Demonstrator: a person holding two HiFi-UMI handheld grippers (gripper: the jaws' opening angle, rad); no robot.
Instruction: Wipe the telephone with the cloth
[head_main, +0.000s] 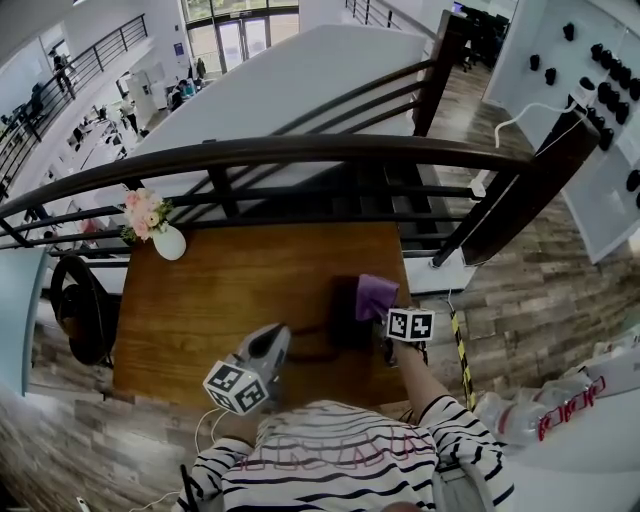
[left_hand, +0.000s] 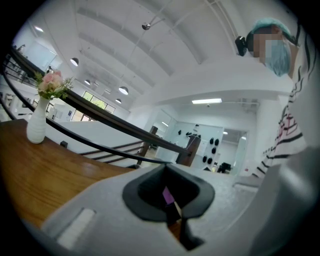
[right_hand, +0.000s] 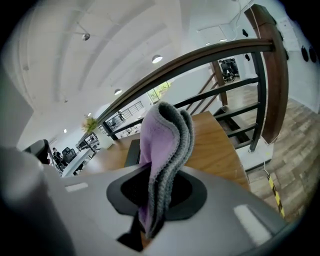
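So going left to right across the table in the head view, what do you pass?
White vase of pink flowers → left claw → dark telephone → purple cloth, which is pinched in the right claw.

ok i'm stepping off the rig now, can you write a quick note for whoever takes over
Left gripper: fingers shut, empty, by the table's near edge, left of the telephone.
Right gripper: shut on the purple cloth, held at the telephone.
Done: cloth gripped and on the telephone's far right part.
Left: the wiping; how much is already wiped can't be told.
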